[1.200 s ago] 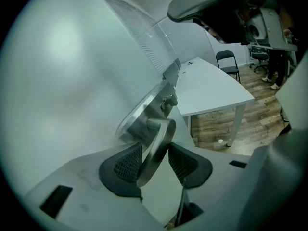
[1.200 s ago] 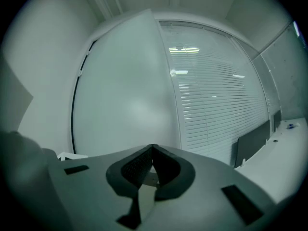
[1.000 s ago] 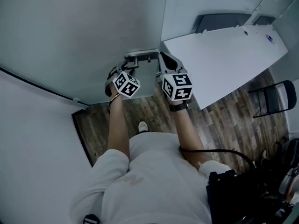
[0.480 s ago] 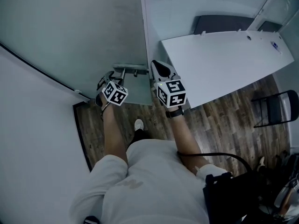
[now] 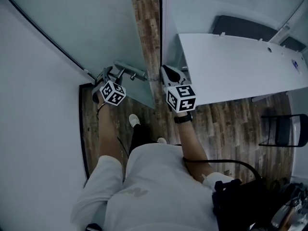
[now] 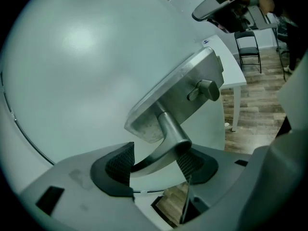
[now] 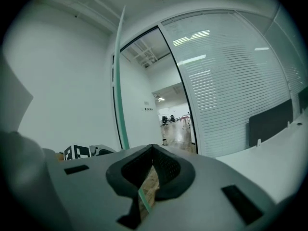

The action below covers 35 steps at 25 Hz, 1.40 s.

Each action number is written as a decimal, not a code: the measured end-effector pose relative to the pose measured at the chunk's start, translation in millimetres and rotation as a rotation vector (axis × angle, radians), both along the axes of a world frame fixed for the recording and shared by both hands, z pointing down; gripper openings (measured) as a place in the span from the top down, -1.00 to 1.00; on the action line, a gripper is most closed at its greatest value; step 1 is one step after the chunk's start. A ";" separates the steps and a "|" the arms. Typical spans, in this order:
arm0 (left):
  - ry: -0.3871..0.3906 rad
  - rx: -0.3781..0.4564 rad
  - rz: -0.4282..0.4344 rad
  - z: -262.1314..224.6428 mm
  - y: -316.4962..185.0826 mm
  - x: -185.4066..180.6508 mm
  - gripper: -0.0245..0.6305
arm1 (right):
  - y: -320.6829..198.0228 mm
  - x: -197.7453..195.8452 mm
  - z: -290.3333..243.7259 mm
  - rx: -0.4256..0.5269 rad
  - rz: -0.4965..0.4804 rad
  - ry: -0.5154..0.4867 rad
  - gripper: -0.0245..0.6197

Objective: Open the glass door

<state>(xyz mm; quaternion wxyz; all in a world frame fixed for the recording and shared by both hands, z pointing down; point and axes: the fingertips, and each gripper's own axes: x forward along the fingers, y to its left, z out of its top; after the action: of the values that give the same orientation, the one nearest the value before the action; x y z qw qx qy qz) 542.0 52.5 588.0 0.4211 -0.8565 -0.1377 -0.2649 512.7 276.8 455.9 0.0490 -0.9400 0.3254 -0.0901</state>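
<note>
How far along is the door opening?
Done: the glass door stands ajar, with wood floor showing past its edge. In hand: the left gripper is around the lever handle, jaws opening. Left: clear the handle, maybe widen the gap. The right gripper is shut.

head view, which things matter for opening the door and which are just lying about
Job: glass door, handle, left gripper (jaws opening, handle between them), right gripper.
Just there: table, chair.
</note>
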 end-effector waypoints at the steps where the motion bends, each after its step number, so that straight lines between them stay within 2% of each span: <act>1: 0.005 0.009 -0.001 -1.2 -1.8 -3.5 0.17 | -2.6 -1.0 -1.8 0.000 -0.024 0.001 0.91; 6: -0.033 0.062 0.001 2.9 -16.9 -33.7 0.16 | -33.1 -9.9 -17.9 0.008 -0.144 0.030 0.91; 9: -0.037 0.085 -0.013 6.8 -35.3 -59.4 0.15 | -65.8 -19.6 -16.5 -0.018 -0.212 0.024 0.91; 15: 0.043 0.054 -0.087 2.7 -68.7 -92.5 0.13 | -129.7 -40.3 -12.9 -0.070 -0.375 0.023 0.91; 19: 0.029 0.058 -0.065 5.4 -83.8 -119.5 0.13 | -164.6 -66.3 -6.6 -0.099 -0.474 0.033 0.91; 26: 0.071 0.030 -0.069 11.3 -118.4 -161.4 0.13 | -219.6 -116.7 16.9 -0.226 -0.610 0.071 0.90; 28: 0.080 0.024 -0.078 15.4 -129.8 -168.3 0.13 | -238.5 -127.0 25.8 -0.251 -0.638 0.072 0.84; 31: 0.085 0.019 -0.072 18.3 -144.8 -180.6 0.13 | -271.3 -145.0 35.0 -0.310 -0.703 0.086 0.59; 35: 0.081 0.009 -0.044 19.0 -160.5 -193.2 0.11 | -307.4 -164.8 44.1 -0.408 -0.807 0.134 0.52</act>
<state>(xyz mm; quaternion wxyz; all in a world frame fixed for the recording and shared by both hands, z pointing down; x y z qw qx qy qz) 348.9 -108.0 607.0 0.4242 -0.8675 -0.1005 -0.2396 347.9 -30.6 500.0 -0.1974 -0.7321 0.6438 -0.1031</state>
